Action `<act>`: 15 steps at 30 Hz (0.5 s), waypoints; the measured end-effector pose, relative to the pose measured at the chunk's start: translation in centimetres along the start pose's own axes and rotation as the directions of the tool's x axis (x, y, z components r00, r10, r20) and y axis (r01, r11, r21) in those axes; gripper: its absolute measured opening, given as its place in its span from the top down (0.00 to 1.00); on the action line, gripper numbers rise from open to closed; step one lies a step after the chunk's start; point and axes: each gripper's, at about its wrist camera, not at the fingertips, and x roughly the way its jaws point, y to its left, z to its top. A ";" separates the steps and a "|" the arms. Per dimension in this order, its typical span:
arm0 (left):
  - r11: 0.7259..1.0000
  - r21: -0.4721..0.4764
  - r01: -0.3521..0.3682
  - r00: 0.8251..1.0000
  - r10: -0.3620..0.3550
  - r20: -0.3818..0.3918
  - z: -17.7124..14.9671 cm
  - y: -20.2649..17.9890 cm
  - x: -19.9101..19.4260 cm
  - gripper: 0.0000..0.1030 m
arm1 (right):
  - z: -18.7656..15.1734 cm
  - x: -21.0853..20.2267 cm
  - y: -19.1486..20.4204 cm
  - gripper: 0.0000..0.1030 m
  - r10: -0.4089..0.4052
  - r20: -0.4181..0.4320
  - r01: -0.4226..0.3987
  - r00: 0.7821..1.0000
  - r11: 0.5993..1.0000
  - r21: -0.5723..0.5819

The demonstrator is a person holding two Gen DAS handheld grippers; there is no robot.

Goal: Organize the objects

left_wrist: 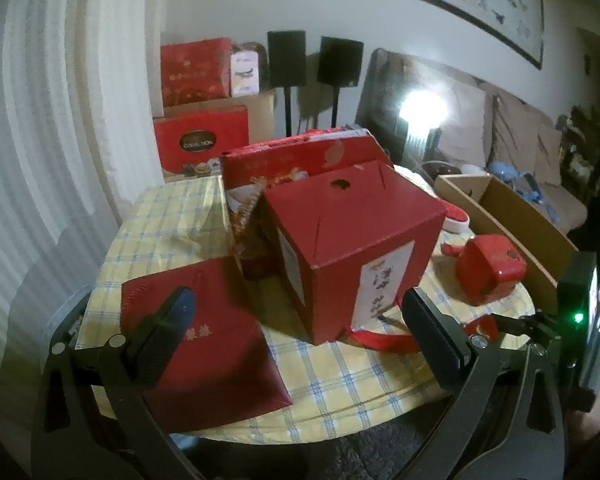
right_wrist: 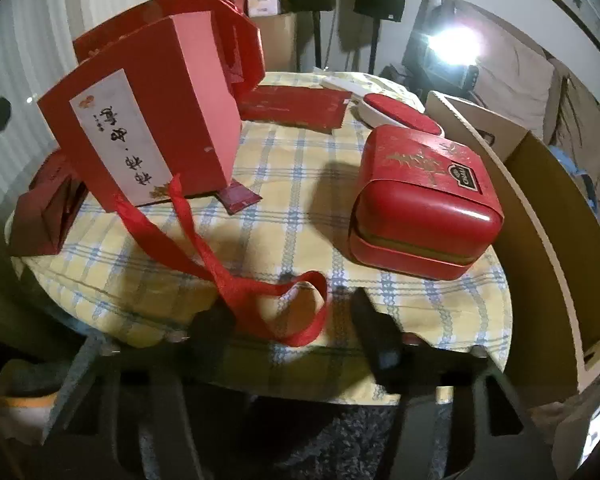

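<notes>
Red boxes crowd a round table (right_wrist: 300, 208) with a checked cloth: a tall gift box (left_wrist: 348, 256) stands upright at the middle, its ribbon handle (right_wrist: 260, 292) trailing toward the near edge. Left gripper (left_wrist: 296, 328) — jaws spread wide, holding nothing — frames the tall box, probably lining up to take it. Right gripper (right_wrist: 292, 320) hangs over the ribbon's loop, jaws partly open; no grip is evident. A flat red pouch (left_wrist: 220, 344) lies beneath the left finger. A rounded red tin (right_wrist: 424, 204) sits beside the open cardboard carton (right_wrist: 540, 216) — the likely destination, with the tin in between.
</notes>
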 end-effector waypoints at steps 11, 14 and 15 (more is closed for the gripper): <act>0.994 0.090 0.068 0.994 -0.059 -0.092 -1.2 -3.5 1.3 0.00 | 0.1 -1.2 -0.7 0.93 0.222 0.021 -0.223 0.975 0.967 0.121; 0.986 0.140 0.090 0.992 -0.076 -0.101 -1.9 -4.7 1.5 0.00 | 0.2 -1.7 -1.4 0.94 0.324 0.036 -0.325 0.945 0.926 0.189; 0.982 0.159 0.098 0.991 -0.082 -0.107 -2.1 -5.2 1.5 0.00 | 0.2 -1.9 -1.5 0.94 0.340 0.038 -0.341 0.940 0.919 0.198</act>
